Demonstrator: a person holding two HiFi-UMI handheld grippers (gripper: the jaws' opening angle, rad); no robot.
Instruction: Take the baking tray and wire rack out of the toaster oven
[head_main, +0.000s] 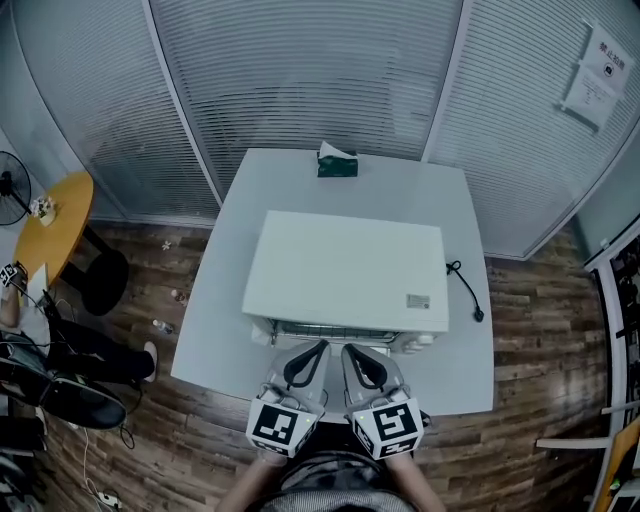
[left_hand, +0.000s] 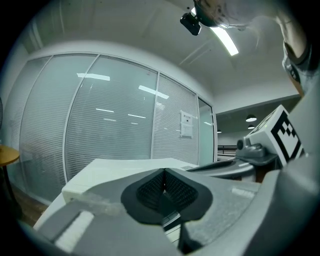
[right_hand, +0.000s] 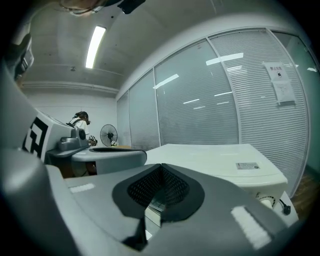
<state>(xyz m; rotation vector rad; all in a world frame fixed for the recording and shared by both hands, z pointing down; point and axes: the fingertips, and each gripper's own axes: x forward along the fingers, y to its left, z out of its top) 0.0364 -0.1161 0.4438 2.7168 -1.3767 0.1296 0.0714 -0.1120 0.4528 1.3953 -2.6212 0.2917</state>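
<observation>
A white toaster oven (head_main: 345, 270) stands on the white table (head_main: 225, 310), its front towards me. A strip of thin metal bars (head_main: 330, 331) shows along its front edge; the baking tray is hidden. My left gripper (head_main: 318, 347) and right gripper (head_main: 350, 350) sit side by side just before that front, both shut with nothing between the pads. In the left gripper view the shut left gripper (left_hand: 164, 182) points level over the oven's top (left_hand: 115, 170). The right gripper view shows the shut right gripper (right_hand: 160, 182) aimed the same way at the oven (right_hand: 220, 162).
A green tissue box (head_main: 337, 162) stands at the table's far edge. A black cable (head_main: 465, 290) lies right of the oven. Glass walls with blinds close off the back. A yellow round table (head_main: 55, 225), a fan (head_main: 10, 185) and a seated person (head_main: 40, 350) are at the left.
</observation>
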